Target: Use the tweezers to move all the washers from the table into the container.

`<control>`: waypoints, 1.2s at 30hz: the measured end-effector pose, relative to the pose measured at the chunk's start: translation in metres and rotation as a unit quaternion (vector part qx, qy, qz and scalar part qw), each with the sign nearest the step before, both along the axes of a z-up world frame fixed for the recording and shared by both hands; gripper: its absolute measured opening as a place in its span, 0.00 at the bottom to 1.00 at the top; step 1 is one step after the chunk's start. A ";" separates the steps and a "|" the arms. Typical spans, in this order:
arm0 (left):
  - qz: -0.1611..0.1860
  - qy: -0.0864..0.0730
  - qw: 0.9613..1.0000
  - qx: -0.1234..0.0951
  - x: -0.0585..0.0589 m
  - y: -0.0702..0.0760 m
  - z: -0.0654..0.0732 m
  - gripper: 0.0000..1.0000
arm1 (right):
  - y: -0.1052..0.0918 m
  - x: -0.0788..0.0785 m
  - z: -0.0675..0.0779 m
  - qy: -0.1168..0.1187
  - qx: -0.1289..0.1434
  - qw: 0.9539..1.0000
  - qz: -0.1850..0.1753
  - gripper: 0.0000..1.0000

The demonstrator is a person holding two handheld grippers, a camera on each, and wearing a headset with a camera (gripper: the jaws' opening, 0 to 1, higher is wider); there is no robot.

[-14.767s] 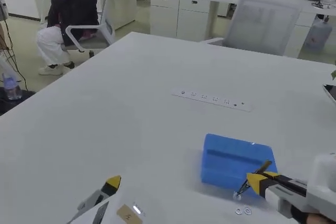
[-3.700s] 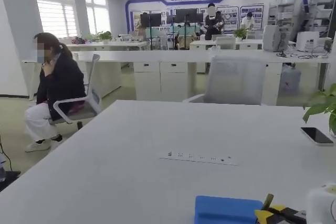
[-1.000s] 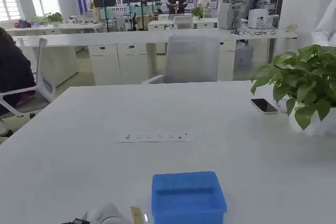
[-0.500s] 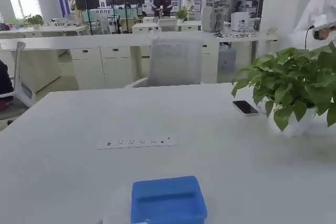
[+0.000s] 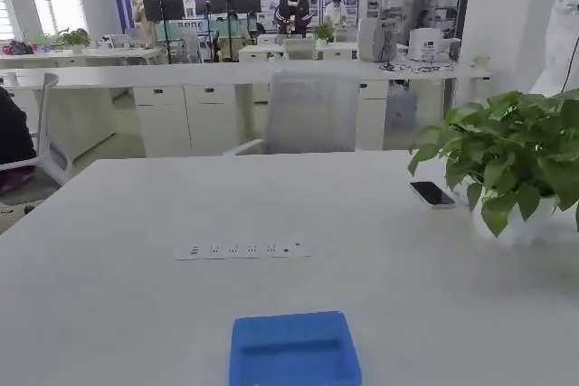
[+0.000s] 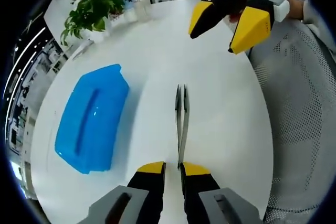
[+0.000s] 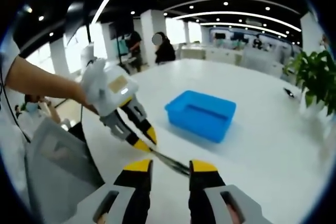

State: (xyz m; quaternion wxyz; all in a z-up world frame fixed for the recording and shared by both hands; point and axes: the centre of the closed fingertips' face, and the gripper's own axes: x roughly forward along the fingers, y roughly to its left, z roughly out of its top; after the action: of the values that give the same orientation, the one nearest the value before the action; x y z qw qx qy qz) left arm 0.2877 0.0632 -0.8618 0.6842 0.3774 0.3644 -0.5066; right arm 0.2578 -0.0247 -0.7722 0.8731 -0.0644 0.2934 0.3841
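Note:
The blue container (image 5: 294,350) sits on the white table (image 5: 136,296) at the near edge of the head view. My left gripper (image 6: 174,168) is shut on the metal tweezers (image 6: 181,121), which point forward over the table to the right of the container (image 6: 92,121). My right gripper (image 6: 214,38) hovers open beyond the tweezers' tips, apart from them. In the right gripper view, my right gripper (image 7: 170,166) stands open, facing the left gripper (image 7: 146,139); the tweezers (image 7: 170,162) reach toward its jaws, and the container (image 7: 202,114) lies behind.
A potted plant (image 5: 516,155) and a phone (image 5: 431,193) stand at the table's far right, and a power strip (image 5: 240,249) lies mid-table. A mesh chair (image 6: 299,119) is by the table's edge. People sit and stand in the office behind.
The head camera has lifted and panned, so the grippers have left its view. Much earlier the right gripper held the tweezers by the container; now the left gripper holds them.

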 end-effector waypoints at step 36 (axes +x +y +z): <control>0.447 -0.168 0.842 -0.250 -0.040 0.119 0.134 0.99 | -0.057 -0.015 0.026 -0.034 0.007 0.987 -0.159 0.98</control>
State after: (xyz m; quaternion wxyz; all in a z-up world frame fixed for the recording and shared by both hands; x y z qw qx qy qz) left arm 0.2473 0.1817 -0.7275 0.9583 0.0694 0.2342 -0.1483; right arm 0.2427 -0.0813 -0.7460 0.9330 -0.0233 0.2673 0.2397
